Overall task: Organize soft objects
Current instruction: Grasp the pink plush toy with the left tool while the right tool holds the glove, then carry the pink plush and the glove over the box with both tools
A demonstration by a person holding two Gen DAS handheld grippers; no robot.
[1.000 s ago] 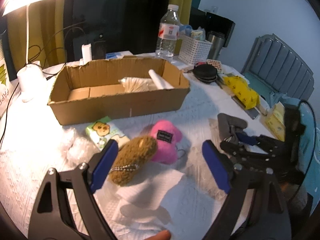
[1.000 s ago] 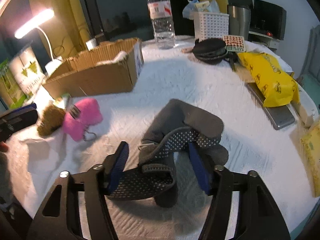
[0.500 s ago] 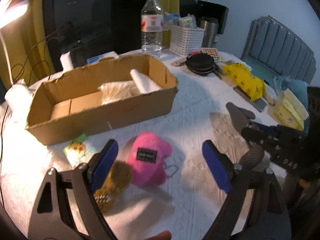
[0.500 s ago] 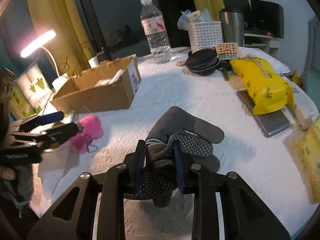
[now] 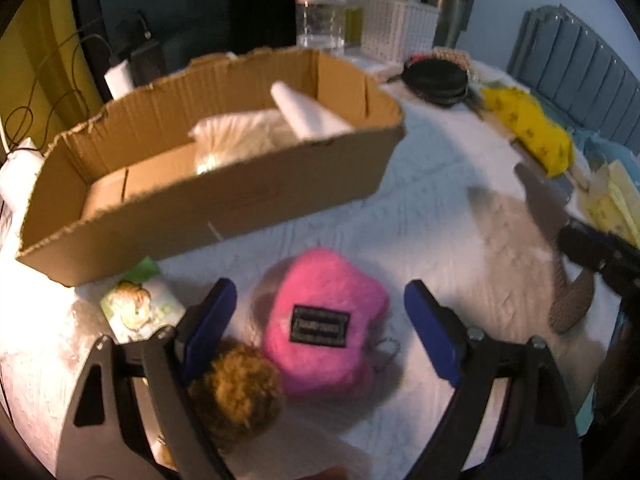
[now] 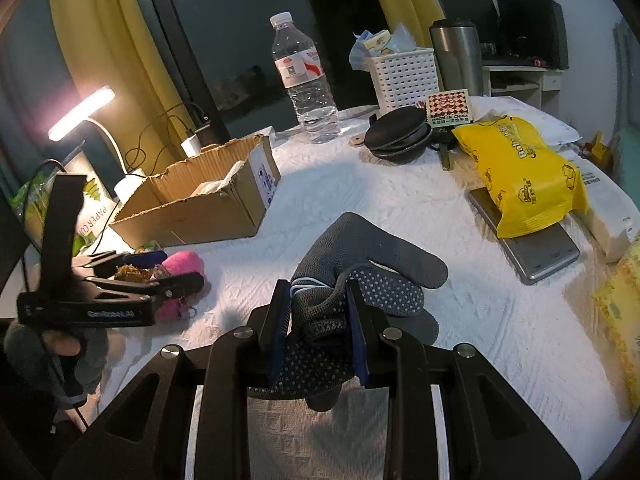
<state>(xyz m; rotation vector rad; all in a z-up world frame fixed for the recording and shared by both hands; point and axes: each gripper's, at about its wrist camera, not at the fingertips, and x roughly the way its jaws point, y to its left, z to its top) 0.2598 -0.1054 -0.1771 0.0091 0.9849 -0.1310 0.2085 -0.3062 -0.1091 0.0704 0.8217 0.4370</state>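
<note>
Over the last second the left gripper [image 5: 316, 324] has dropped closer over the pink plush [image 5: 324, 320], tongs spread wide to either side of it without touching, while the right gripper [image 6: 318, 320] has just been closing and now pinches the grey glove [image 6: 360, 256], lifted a little off the white tablecloth [image 6: 480, 300]. Behind the plush sits the open cardboard box [image 5: 224, 196] with white packets inside. Touching the plush's near-left side, against the left finger, lies the brown fuzzy toy [image 5: 236, 396].
</note>
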